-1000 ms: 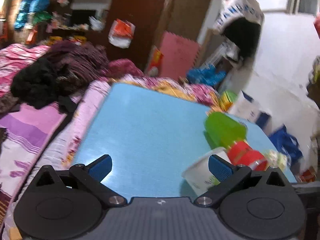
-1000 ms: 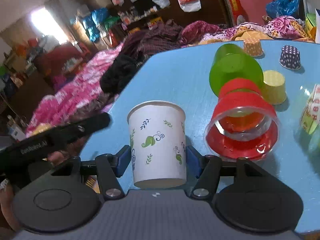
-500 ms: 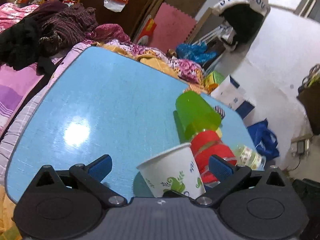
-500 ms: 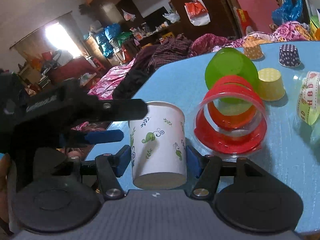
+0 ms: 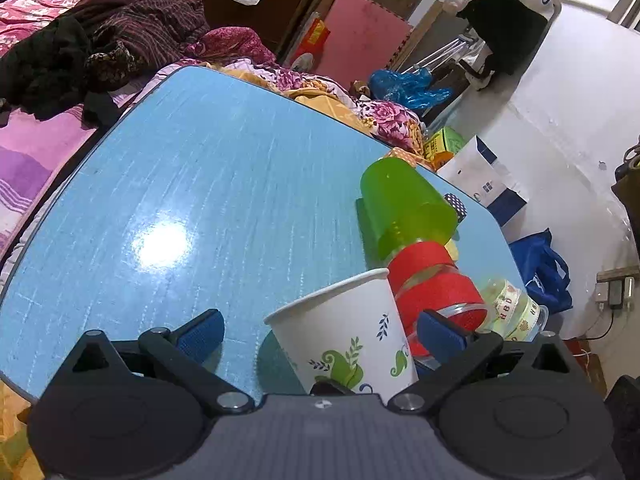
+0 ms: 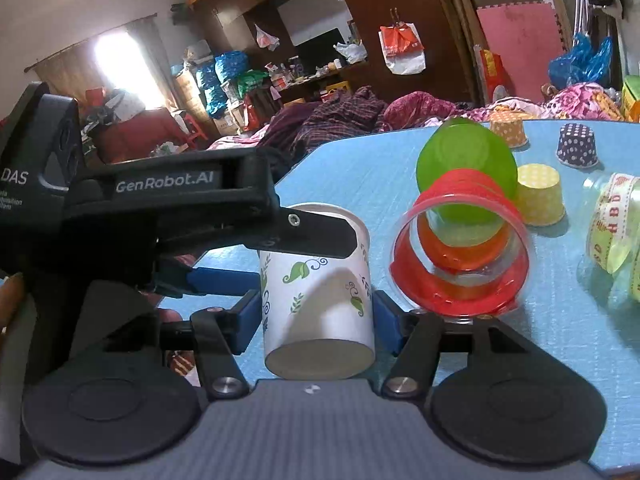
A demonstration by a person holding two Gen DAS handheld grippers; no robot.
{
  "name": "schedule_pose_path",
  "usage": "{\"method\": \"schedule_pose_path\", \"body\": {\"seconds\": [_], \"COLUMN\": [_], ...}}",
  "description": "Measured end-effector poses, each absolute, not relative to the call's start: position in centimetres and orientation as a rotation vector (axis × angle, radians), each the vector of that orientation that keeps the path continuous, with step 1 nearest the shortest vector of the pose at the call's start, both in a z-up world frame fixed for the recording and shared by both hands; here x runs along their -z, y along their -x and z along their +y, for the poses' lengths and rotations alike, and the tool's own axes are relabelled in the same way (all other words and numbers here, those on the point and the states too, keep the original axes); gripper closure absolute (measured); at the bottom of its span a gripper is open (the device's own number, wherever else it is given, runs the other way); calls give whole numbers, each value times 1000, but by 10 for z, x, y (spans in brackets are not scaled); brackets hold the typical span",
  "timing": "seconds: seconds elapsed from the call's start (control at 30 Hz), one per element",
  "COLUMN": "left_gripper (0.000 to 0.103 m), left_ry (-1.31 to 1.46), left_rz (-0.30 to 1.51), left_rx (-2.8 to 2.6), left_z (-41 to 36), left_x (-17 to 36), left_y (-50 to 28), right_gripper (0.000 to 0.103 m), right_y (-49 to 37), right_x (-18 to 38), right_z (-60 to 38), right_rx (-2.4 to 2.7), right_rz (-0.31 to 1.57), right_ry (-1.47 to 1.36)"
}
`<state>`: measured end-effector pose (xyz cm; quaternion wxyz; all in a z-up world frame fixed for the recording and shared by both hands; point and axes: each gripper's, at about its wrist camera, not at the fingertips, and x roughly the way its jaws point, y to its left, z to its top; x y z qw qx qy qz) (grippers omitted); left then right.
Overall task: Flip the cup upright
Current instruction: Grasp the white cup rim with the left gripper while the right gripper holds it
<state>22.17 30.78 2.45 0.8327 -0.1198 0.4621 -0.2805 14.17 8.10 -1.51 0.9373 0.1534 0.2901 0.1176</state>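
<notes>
Cup flip looks basically done: right claw [image 6: 318, 312] pinching the paper cup [image 6: 318, 300] mouth-up, left claw [image 5: 320, 334] spread wide around it, only release left.

Your blue table and what sits on it.

You have a blue table [image 5: 208, 184] with a faintly ribbed, glossy top that shows a bright glare patch in the left wrist view. On it a green cup [image 6: 466, 164] lies on its side, nested with a red cup [image 6: 460, 264] whose open mouth faces the right wrist camera. Just beside them a yellow dotted baking cup [image 6: 540, 196] stands upside down; farther back you see an orange dotted one [image 6: 507, 130] and a dark dotted one [image 6: 578, 146], also inverted and apart from each other. A clear jar of printed ribbon [image 6: 614, 232] lies near the table's right side.
</notes>
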Motion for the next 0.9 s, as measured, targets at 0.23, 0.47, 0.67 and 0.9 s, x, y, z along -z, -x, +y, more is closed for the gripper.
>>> {"method": "schedule_pose_path", "body": {"seconds": [0.23,0.47,0.67,0.9], "left_gripper": [1,18,20,24], "left_ry": [224,226,219,205], "left_rz": [989,971,974,963], "left_rx": [628,611,609,597], "left_z": [299,301,297,293], "left_x": [-24,-30,-32,-33], "left_y": [-217,-215,-216,-215], "right_gripper": [42,42,42,42], "right_y": [-137,-135,-136,-136], "right_x": [14,14,13,14], "right_z": [88,87,89,90], "right_rx": [-217,-212,-211,-203], "right_rz": [581,576,579,578], "right_ry": [-276,-265,-256,-252]}}
